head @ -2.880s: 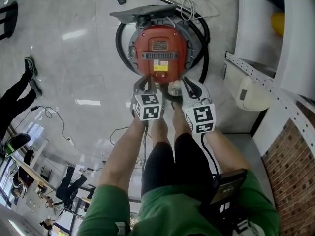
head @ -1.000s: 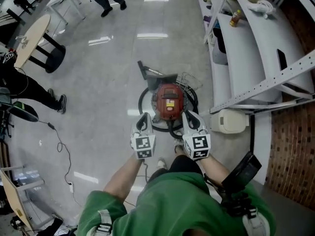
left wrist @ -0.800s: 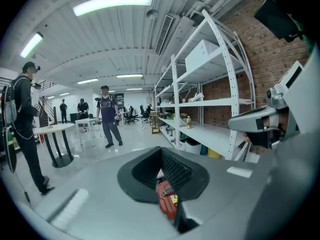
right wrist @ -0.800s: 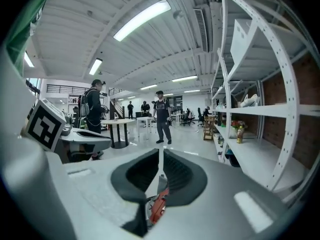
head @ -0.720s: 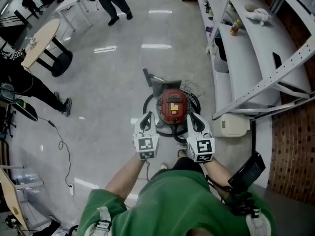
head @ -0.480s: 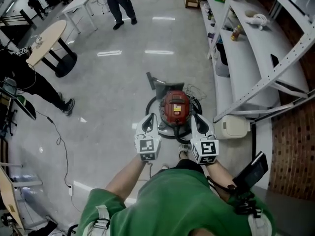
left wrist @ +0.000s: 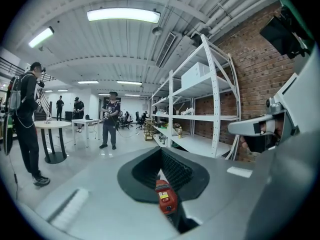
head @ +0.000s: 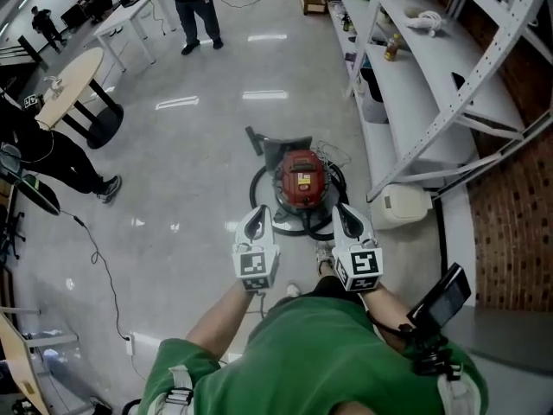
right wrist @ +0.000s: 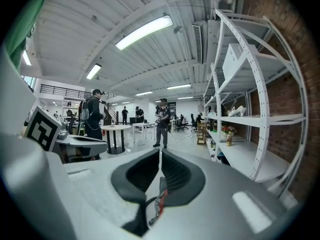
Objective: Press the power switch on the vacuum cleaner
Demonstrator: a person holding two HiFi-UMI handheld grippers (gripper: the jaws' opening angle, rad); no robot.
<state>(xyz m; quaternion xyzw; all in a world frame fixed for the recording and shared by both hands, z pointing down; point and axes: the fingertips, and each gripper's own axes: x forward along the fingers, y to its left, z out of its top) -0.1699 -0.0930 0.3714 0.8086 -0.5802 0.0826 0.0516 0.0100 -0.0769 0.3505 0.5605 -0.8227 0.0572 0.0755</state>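
Observation:
The red canister vacuum cleaner [head: 299, 180] sits on the glossy grey floor, ringed by its black hose, well below both grippers. In the head view my left gripper [head: 257, 213] and right gripper [head: 346, 212] are held side by side at waist height, pointing down toward it, and neither touches it. Both are shut with nothing between the jaws. The left gripper view shows the vacuum cleaner [left wrist: 166, 198] through the gap under the left gripper's [left wrist: 161, 152] closed tips. Only a red sliver of the vacuum cleaner [right wrist: 160, 198] shows below the right gripper's [right wrist: 160, 153] tips. The power switch is too small to make out.
A white shelving rack [head: 449, 85] runs along the right, and a white box [head: 404, 206] stands on the floor beside the vacuum. The floor nozzle [head: 259, 143] lies behind the canister. A round table [head: 73, 85], people and a floor cable [head: 99, 258] are at the left.
The head camera has risen from close over the vacuum to standing height. Both grippers have lifted away from the canister and stayed shut.

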